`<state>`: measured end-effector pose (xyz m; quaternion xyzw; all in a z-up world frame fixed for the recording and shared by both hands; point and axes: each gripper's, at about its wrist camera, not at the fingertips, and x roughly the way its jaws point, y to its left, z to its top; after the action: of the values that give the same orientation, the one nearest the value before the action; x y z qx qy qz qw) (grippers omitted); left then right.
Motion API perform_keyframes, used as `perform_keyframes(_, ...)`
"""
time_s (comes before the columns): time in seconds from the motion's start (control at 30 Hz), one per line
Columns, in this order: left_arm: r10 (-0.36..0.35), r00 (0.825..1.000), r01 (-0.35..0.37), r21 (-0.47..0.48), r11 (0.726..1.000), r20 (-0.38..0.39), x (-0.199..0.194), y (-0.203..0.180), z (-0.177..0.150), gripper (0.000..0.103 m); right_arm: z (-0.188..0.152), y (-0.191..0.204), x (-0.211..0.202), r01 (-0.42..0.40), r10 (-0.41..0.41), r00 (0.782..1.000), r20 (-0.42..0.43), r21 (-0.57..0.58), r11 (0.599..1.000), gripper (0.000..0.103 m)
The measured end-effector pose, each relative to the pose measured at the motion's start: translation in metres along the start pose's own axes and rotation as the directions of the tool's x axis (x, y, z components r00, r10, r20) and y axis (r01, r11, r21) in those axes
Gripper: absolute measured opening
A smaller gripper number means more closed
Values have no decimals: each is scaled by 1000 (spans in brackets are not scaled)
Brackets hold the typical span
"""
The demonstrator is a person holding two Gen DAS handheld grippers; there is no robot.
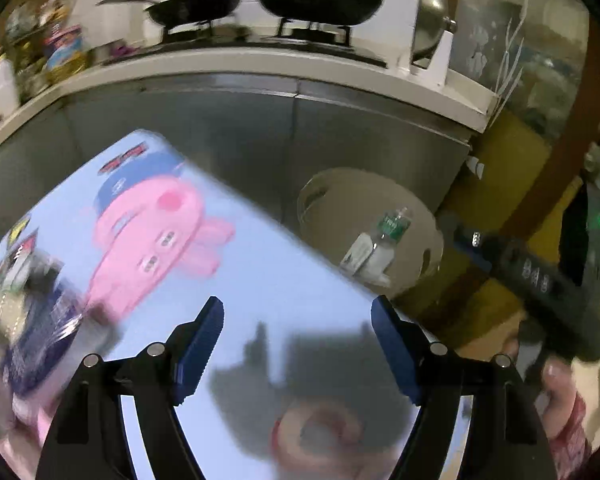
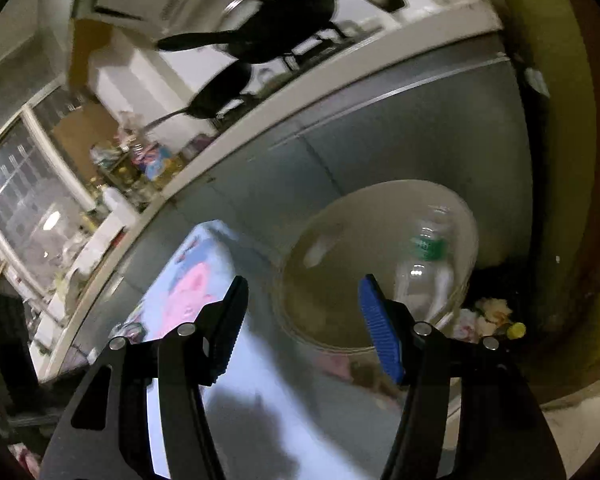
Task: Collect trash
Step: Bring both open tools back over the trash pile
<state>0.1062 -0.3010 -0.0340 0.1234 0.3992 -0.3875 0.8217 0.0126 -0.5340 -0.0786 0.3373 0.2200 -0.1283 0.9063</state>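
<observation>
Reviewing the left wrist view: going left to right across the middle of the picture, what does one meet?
Pink pig cartoon on the light-blue table → beige bin holding a clear plastic bottle → the right tongs, dark, coming in from the right edge.

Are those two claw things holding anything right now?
No. The left gripper and right gripper are both open and empty; the plastic bottle already lies in the bin.
</observation>
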Motion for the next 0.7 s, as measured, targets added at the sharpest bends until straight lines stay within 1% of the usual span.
perform_keyframes(0.13,44,999,-45,-60,997,-17,-32,30,-45,76,-21,42,-1,-69,67,997,-40,-66,995,58)
perform_keyframes(0.17,69,997,-71,-80,994,-20,-45,42,-62,76,-28,55,1,-91,86,994,-61,-86,992,58)
perform_keyframes(0.2,92,996,-93,-94,991,-20,-53,50,-71,76,-34,66,3,-111,103,991,-81,-101,989,58)
perform_keyframes(0.27,132,991,-134,-129,983,-20,-73,70,-95,76,-52,93,12,-157,138,980,-142,-139,978,58)
perform_keyframes(0.33,169,985,-170,-193,966,-23,-95,95,-118,76,-72,117,22,-210,174,960,-218,-152,966,58)
perform_keyframes(0.37,187,982,-186,-241,952,-21,-108,111,-131,76,-80,126,26,-230,188,950,-249,-152,961,58)
perform_keyframes(0.4,199,980,-196,-272,942,-18,-115,120,-137,77,-89,135,30,-246,197,940,-280,-154,957,58)
perform_keyframes(0.43,217,976,-208,-322,924,-9,-127,135,-147,78,-101,148,35,-263,202,927,-317,-164,951,58)
perform_keyframes(0.47,228,974,-214,-351,912,-2,-134,143,-153,79,-112,158,37,-279,207,916,-345,-173,945,57)
perform_keyframes(0.5,243,970,-220,-398,891,8,-144,157,-162,79,-120,166,39,-292,212,906,-366,-179,940,57)
perform_keyframes(0.53,251,968,-220,-436,873,13,-150,169,-169,79,-131,179,42,-313,218,890,-402,-190,930,55)
perform_keyframes(0.63,253,967,-202,-542,815,20,-163,204,-185,79,-159,207,45,-352,215,860,-463,-232,907,49)
perform_keyframes(0.67,247,969,-188,-567,802,28,-165,212,-187,78,-168,218,46,-366,211,850,-484,-252,896,47)
perform_keyframes(0.7,241,970,-171,-589,790,42,-167,221,-189,73,-175,226,47,-375,208,843,-496,-265,888,46)
